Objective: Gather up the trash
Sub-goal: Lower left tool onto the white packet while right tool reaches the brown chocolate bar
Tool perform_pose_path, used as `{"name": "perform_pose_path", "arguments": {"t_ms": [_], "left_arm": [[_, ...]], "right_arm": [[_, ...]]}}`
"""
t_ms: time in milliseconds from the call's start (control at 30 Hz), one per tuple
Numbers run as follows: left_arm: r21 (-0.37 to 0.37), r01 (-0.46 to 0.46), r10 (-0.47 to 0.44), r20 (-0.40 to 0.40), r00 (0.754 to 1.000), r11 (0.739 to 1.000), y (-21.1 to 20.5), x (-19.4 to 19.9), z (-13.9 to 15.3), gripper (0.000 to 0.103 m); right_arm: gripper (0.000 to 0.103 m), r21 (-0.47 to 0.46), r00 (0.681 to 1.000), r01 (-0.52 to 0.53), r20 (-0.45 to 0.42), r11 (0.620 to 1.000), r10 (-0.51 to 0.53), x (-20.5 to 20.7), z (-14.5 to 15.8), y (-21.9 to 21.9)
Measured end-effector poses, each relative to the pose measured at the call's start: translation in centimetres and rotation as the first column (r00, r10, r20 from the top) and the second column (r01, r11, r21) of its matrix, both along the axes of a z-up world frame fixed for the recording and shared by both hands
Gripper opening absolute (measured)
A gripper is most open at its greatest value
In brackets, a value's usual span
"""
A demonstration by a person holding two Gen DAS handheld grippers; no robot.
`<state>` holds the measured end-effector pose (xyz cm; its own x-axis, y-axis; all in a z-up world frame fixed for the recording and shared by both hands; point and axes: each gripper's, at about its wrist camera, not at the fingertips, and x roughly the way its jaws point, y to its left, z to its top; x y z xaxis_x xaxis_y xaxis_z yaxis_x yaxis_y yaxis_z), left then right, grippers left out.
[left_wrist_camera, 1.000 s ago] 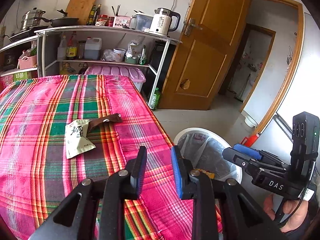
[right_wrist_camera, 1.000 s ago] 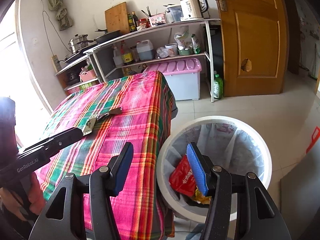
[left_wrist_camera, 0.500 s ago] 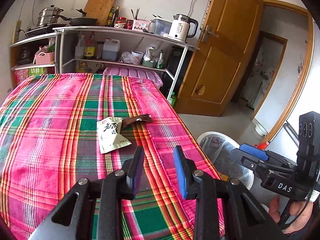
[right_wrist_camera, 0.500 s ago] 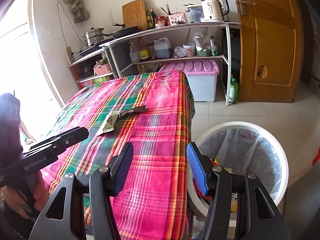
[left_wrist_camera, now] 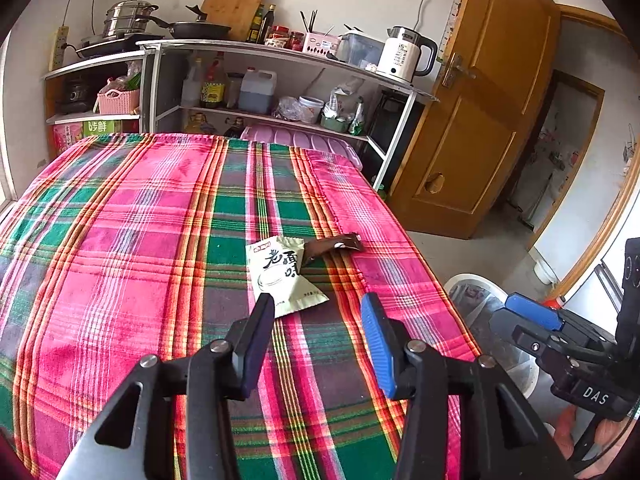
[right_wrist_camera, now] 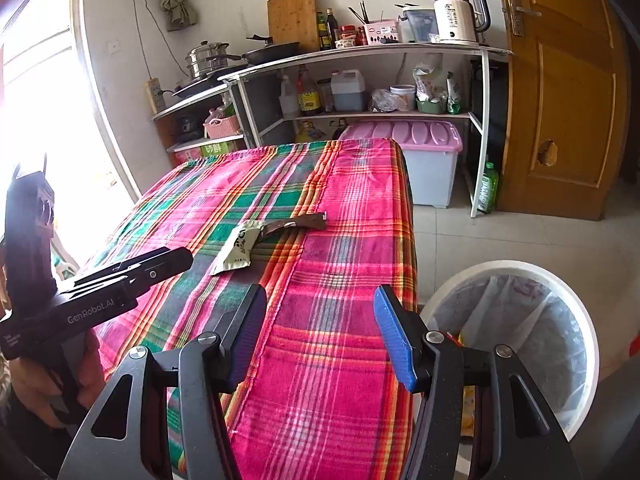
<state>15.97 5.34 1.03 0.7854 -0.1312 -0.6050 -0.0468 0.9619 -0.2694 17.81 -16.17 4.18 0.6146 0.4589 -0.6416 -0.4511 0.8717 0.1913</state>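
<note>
A pale green snack packet (left_wrist_camera: 285, 276) (right_wrist_camera: 239, 249) lies on the plaid tablecloth (left_wrist_camera: 140, 240) (right_wrist_camera: 332, 344), with a brown wrapper (left_wrist_camera: 332, 245) (right_wrist_camera: 298, 223) touching its far corner. My left gripper (left_wrist_camera: 318, 312) hovers just short of the packet; its jaws are opening and nothing is between them. My right gripper (right_wrist_camera: 320, 304) stands open and empty over the table's right edge. The white trash bin (right_wrist_camera: 520, 340) (left_wrist_camera: 476, 300), lined with a clear bag, sits on the floor beside the table. Bits of trash show inside it.
A metal shelf (left_wrist_camera: 280, 80) with a kettle (right_wrist_camera: 460, 14), bottles and pans stands behind the table. A pink-lidded storage box (right_wrist_camera: 420, 152) sits under it. A wooden door (right_wrist_camera: 560, 92) is at the right. A hand (left_wrist_camera: 600, 436) holds the right gripper.
Both grippers swung left from the bin toward the table. The left jaws widened and the packet now lies just ahead of them. The right jaws kept their width.
</note>
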Motion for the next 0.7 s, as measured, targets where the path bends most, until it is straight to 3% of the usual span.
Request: {"name": "perform_pose_path", "arguments": {"t_ms": [700], "left_arm": [[-0.006, -0.073, 0.072, -0.161, 0.984, 0.997, 0.6, 7.0, -3.8, 0.047]], "right_arm": [[0.057, 0.005, 1.0, -0.019, -0.02, 1.0, 0.019, 3.1, -0.6, 1.4]]}}
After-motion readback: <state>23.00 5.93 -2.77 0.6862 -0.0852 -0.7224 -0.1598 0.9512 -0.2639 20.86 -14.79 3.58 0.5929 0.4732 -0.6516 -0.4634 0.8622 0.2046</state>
